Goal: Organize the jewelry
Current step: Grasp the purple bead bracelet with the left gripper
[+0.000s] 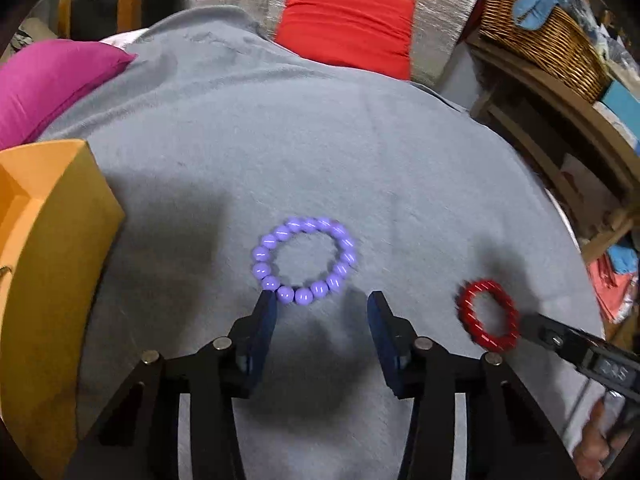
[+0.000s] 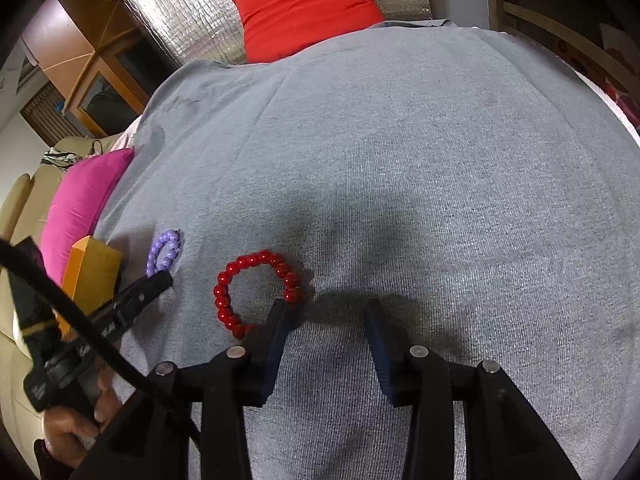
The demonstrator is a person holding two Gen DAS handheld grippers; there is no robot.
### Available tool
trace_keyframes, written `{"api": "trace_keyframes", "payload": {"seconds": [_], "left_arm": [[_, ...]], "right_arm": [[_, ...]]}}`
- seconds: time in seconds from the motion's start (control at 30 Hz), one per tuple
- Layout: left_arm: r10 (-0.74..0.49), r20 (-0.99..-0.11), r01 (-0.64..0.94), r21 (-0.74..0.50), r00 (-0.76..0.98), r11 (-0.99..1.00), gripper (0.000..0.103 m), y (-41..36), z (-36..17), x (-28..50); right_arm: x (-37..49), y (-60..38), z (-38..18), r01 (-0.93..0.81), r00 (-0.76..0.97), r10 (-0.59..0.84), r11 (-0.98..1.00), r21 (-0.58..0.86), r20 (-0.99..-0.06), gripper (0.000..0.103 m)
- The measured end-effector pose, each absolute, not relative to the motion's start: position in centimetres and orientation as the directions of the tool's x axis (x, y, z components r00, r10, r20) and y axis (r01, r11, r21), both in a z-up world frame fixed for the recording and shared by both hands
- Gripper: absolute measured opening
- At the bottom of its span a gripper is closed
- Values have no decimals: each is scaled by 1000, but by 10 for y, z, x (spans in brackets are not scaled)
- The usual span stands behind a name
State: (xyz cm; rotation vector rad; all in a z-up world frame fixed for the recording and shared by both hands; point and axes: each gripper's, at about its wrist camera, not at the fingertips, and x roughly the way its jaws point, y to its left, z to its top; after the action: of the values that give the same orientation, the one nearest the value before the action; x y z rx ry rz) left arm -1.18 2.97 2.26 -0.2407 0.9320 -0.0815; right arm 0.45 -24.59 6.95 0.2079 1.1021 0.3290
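A: Nearest the lens in our left wrist view: the left gripper (image 1: 322, 300), black arms with blue pads, spread wide, nothing between them. Its left fingertip (image 1: 267, 300) sits at the near edge of the purple glossy-bead bracelet (image 1: 304, 260); touching or just short, we cannot tell.

B: Why that pose?

A: The bracelet lies flat as an open ring on the grey knit cloth (image 1: 320, 140). We read the wide spread as set up to close across the near arc of beads.

B: Right side?

A: The right gripper (image 2: 326, 308) is also spread and empty. Its left pad (image 2: 282, 312) overlaps the near right of the red round-bead bracelet (image 2: 256, 292), so the ring sits off to the left of the gap, not between the pads. We judge it needs a shift left before closing.

B: Where does the stuff go?

A: Probably the open orange cardboard box (image 1: 48, 240) at the left edge of the cloth, near the purple bracelet and well apart from the red one. Makes sense that the left takes purple.

B: Risks?

A: Round glossy beads on soft cloth; a pinch on one bead may roll off. Both bracelets still on the cloth, so nothing is sorted yet.
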Motion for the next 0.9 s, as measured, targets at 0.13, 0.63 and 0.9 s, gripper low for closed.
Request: {"api": "trace_keyframes", "payload": {"seconds": [0.13,0.63,0.9], "left_arm": [[-219,-775,-60,-314,593,948,48,36,28,-17],[-28,-764,-71,-96,644,993,42,20,18,6],[-134,-778,16,-157,614,987,19,21,21,-12]], "right_arm": [[5,-246,69,-157,410,363,932,327,-837,43],[4,-249,71,-166,410,374,927,335,-832,43],[2,-247,72,-161,417,362,932,324,-834,43]]}}
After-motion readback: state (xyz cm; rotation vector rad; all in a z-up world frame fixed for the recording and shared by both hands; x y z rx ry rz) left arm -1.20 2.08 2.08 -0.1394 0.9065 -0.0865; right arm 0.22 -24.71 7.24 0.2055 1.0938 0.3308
